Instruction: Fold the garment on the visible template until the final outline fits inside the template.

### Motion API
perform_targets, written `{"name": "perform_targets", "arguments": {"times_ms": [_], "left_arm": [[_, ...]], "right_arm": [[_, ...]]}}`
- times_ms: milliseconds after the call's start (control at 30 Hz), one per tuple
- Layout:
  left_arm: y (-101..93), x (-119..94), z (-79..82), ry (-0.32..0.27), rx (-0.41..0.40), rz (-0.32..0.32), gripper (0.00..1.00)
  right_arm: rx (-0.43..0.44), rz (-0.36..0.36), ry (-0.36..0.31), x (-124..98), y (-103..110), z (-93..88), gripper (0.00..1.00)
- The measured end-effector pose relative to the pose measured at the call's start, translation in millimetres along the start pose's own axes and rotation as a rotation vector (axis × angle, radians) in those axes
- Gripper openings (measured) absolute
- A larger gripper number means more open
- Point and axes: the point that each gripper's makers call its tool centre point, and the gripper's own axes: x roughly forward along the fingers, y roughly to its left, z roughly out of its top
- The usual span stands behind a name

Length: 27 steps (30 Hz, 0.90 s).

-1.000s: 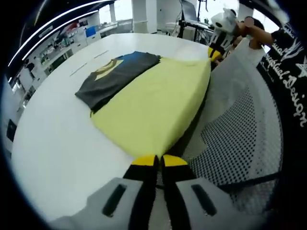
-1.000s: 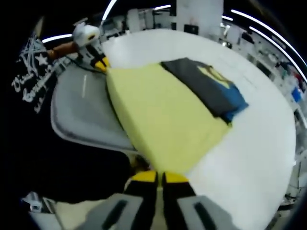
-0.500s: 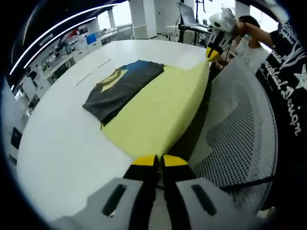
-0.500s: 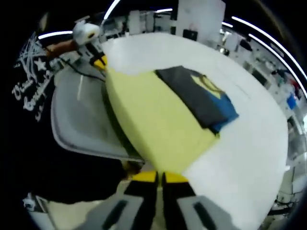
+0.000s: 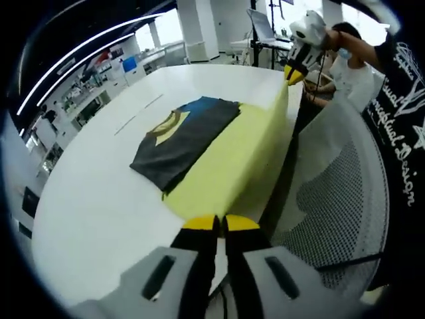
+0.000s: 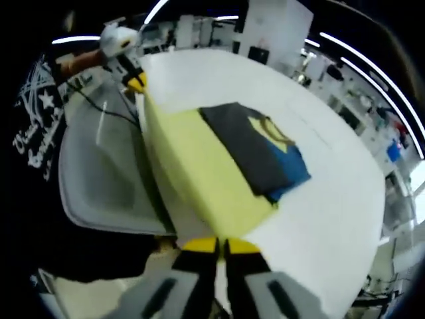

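A folded dark grey garment (image 5: 186, 136) with a blue and yellow print lies on a pale yellow template sheet (image 5: 229, 166) on the white table (image 5: 86, 199). My left gripper (image 5: 212, 224) is shut on one near corner of the sheet. My right gripper (image 5: 294, 72) pinches the other near corner, high at the upper right. That edge hangs lifted off the table. In the right gripper view the garment (image 6: 255, 153) rests on the tilted sheet (image 6: 189, 166), my right gripper (image 6: 222, 246) grips its corner, and the left gripper (image 6: 136, 82) holds the far one.
A grey mesh chair (image 5: 335, 199) stands between the table edge and the person in a black printed shirt (image 5: 405, 86). The same chair (image 6: 99, 173) lies left of the sheet. Desks and shelves line the room beyond the table (image 6: 332, 199).
Both grippers have risen with the sheet's near edge, so the sheet slopes more steeply. The garment has stayed on the sheet.
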Motion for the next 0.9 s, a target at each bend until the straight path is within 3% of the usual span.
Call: {"name": "perform_targets", "arguments": {"times_ms": [633,900], "left_arm": [[65.3,15,44.5,-0.043,0.061,0.058,0.00],[102.7,23,64.9,-0.083,0.089,0.112,0.00]], "right_arm": [[-0.016,-0.140,-0.004,9,-67,46.6,0.00],[-0.069,-0.217,0.007,16,-103,66.9,0.00]]}}
